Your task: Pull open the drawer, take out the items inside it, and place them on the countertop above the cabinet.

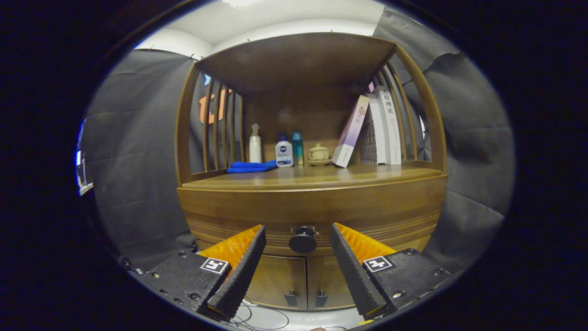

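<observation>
Home-style booth: wooden cabinet (312, 202), toiletries (284, 153), books (383, 126)

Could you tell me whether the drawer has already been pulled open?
No, the drawer sits flush with the cabinet front, and the open gripper has its fingers on either side of the knob without pressing on it.

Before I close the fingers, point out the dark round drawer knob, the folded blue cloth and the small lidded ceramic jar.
Dark round drawer knob (302, 241): gripper view, centre of its face, between the open fingers.
Folded blue cloth (250, 167): gripper view, middle of the top fold.
Small lidded ceramic jar (318, 153): gripper view, its body.
</observation>
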A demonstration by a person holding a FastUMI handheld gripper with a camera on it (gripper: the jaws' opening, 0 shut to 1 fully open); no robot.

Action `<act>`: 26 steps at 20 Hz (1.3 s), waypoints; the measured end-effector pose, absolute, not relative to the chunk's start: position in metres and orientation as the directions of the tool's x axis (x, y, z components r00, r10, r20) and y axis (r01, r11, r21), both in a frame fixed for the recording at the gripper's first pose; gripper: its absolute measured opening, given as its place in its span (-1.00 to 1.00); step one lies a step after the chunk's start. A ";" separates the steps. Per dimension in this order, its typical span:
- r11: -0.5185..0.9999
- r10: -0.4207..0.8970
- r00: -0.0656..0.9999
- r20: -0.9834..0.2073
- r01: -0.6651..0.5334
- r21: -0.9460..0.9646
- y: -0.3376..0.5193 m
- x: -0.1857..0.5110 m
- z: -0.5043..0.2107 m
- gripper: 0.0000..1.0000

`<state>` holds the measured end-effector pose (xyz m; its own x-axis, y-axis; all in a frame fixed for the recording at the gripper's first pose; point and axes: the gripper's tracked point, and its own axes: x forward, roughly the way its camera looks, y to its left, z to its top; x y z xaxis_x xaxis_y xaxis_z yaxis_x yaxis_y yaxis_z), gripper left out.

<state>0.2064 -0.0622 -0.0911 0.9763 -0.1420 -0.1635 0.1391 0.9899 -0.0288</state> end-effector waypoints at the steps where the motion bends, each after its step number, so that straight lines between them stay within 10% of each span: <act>1: 0.989 -0.150 0.973 -0.177 0.147 -0.032 -0.068 0.216 -0.097 0.78; 16: 0.972 -0.232 0.952 -0.200 0.220 -0.083 -0.084 0.245 -0.128 -0.13; 26: 0.969 -0.243 0.948 -0.204 0.230 -0.087 -0.071 0.178 -0.127 -0.19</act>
